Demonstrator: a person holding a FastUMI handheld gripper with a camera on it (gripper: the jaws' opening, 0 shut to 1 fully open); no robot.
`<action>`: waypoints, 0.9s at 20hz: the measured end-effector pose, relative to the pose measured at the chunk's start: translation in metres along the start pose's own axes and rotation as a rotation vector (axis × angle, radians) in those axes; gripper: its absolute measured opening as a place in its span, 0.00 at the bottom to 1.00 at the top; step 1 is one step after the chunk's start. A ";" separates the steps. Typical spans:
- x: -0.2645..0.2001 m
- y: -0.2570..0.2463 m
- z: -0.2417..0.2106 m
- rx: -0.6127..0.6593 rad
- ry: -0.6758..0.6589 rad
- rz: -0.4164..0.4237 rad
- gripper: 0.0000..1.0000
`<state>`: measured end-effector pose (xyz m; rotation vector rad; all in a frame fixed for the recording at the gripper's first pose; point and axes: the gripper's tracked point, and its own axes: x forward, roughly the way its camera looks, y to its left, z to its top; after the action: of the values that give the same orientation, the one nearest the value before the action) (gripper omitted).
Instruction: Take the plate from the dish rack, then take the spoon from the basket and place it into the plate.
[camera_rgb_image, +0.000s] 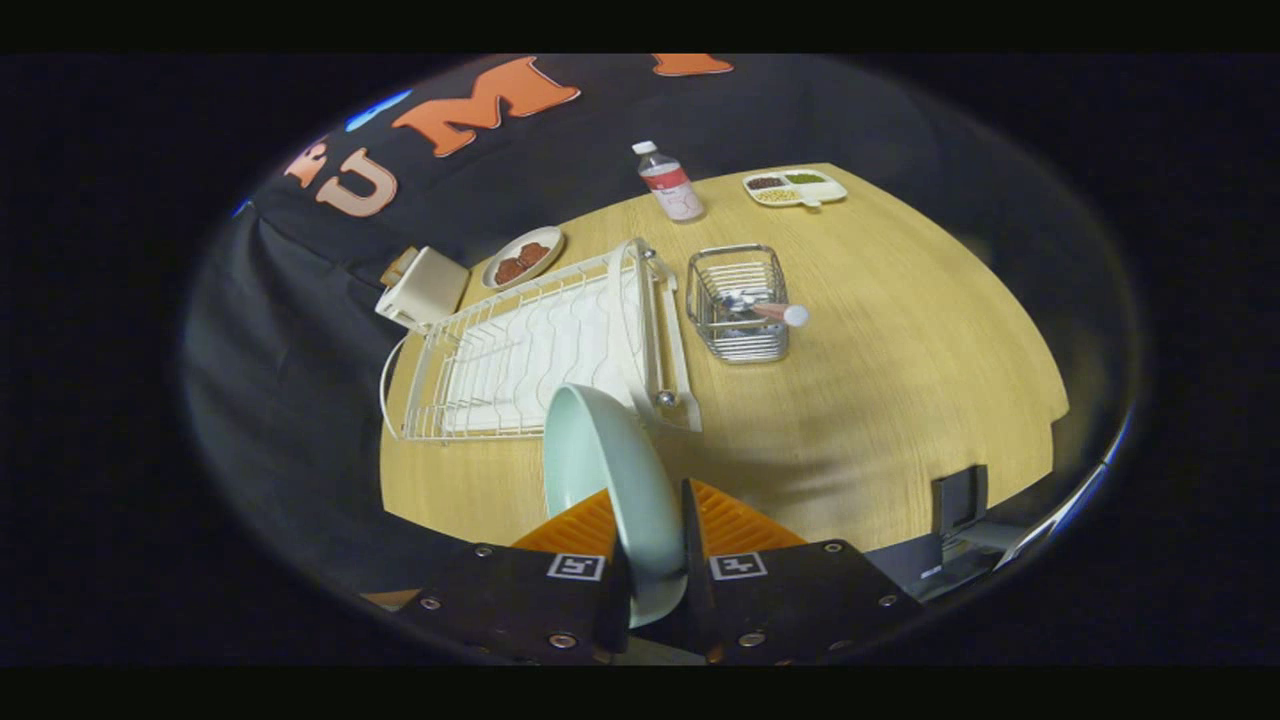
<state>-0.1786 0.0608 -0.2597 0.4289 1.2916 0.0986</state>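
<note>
A pale green plate (610, 480) stands on edge between my two orange fingers (575, 525), and my gripper (650, 535) is shut on it, holding it above the wooden table (900, 400). Beyond the plate lies the white wire dish rack (545, 345), with no dishes in it. Just right of the rack stands a metal wire basket (740, 305) holding the spoon (780, 313), whose pinkish handle with a white tip leans out toward the right.
A white toaster-like box (425, 288) and a plate of brown food (523, 257) sit behind the rack. A plastic bottle (670, 183) and a divided snack tray (795, 187) stand at the table's far side. A dark stand (958, 500) is at the near right edge.
</note>
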 end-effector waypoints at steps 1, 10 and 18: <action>0.004 -0.001 -0.003 0.009 0.002 0.012 0.24; 0.047 -0.010 -0.037 -0.026 0.060 0.025 0.24; 0.059 -0.023 -0.045 0.067 0.091 0.019 0.27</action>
<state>-0.2083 0.0696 -0.3308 0.4986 1.3834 0.0917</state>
